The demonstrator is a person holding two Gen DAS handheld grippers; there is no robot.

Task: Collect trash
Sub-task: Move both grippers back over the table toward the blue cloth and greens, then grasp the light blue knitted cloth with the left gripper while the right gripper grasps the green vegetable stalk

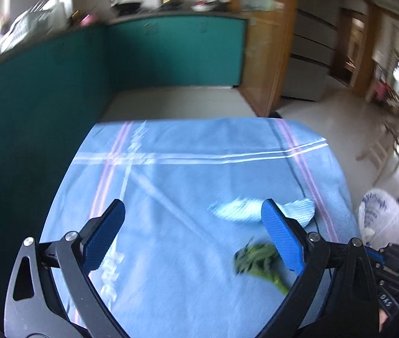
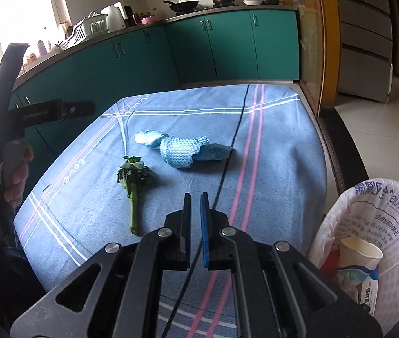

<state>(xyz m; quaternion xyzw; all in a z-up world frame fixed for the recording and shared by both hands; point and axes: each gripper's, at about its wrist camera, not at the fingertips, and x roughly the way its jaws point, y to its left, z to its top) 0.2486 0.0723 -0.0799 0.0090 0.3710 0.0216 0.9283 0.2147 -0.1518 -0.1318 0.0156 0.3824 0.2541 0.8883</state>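
Left gripper spread wide, empty, above cloth. Stalk at its 4 o'clock, just beside right finger. Net further, 1 o'clock. Right gripper nearly closed, holding nothing. Bag at table's right edge. Judgement: straddle stem, not leaves; pinch low; carry to bag.

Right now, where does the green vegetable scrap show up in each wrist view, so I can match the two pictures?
Left wrist: green vegetable scrap lies low and right of centre, blurred, beside the right-hand blue finger.
Right wrist: it lies left of centre on the blue tablecloth, stem toward the camera.
Shared landmark: the crumpled blue mesh cloth, just beyond the scrap in both.
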